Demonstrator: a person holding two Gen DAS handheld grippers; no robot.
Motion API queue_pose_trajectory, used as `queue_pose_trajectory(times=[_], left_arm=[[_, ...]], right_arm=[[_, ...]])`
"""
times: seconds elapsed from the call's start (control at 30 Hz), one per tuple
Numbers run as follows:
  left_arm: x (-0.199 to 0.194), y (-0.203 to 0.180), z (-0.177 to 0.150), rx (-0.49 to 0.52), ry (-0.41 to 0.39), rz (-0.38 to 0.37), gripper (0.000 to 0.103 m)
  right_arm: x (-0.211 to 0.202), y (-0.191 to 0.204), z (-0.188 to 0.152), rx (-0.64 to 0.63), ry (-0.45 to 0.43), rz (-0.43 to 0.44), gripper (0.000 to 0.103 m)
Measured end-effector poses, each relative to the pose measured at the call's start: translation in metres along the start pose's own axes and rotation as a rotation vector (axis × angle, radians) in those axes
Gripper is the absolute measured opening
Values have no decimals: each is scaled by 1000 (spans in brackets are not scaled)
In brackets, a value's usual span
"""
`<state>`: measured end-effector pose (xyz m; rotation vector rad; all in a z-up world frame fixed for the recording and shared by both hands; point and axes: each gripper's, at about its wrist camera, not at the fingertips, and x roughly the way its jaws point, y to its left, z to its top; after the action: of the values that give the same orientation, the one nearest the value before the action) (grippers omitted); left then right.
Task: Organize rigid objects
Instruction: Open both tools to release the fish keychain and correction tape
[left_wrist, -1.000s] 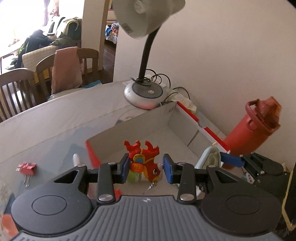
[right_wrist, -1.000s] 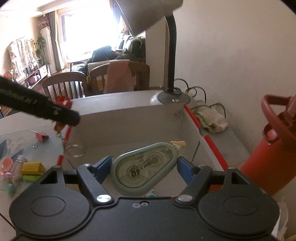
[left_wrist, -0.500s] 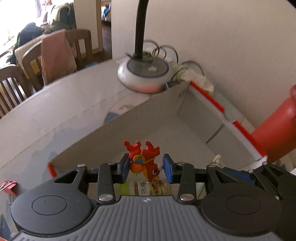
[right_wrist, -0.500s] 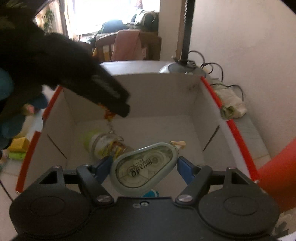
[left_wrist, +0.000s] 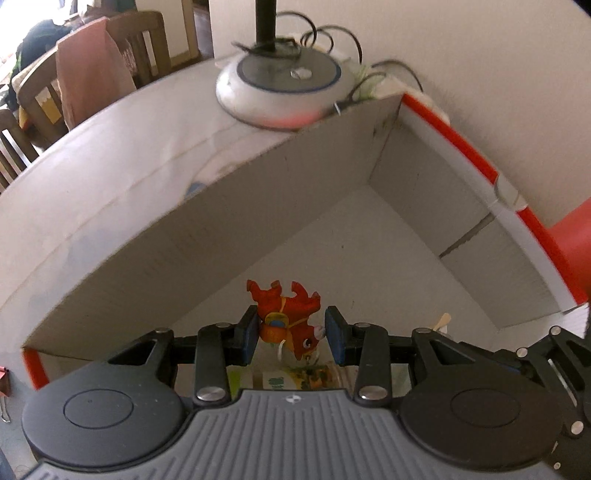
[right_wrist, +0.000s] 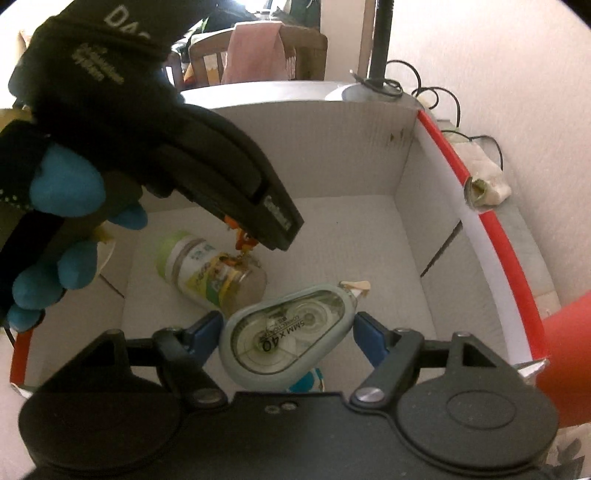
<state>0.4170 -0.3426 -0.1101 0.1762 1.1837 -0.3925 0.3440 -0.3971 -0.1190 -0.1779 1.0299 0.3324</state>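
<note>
My left claw (left_wrist: 291, 335): blue pads, red-orange fish charm (left_wrist: 286, 317). My right claw (right_wrist: 286, 334): pale grey-green correction tape (right_wrist: 286, 334), black print. Box (left_wrist: 424, 192): grey inside, red-white rim. Jar (right_wrist: 207, 273): green-yellow label.

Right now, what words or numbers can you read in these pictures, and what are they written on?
"5MM X 40" on the correction tape dispenser, seen upside down.
"DA", cut off at the edge, in white on the black glove.
Smaller white print lower on the same glove: too blurred to read.
A white word near the tip of the left gripper: too blurred to read.
The jar label: too small to read.
</note>
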Motion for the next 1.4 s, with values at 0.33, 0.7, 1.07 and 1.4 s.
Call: queue_pose_trajectory(times=[0.33, 0.7, 1.07, 1.4], left_arm=[[26, 0, 2, -13, 106, -9, 37], [17, 1, -3, -39, 91, -4, 62], [-29, 1, -11, -47, -12, -20, 62], [-89, 6, -40, -90, -120, -45, 62]], right_arm=[[5, -1, -2, 7, 42, -4, 77], [6, -4, -1, 16, 37, 6, 77], [-25, -14, -1, 73, -43, 66, 82], [-57, -8, -6, 76, -104, 104, 83]])
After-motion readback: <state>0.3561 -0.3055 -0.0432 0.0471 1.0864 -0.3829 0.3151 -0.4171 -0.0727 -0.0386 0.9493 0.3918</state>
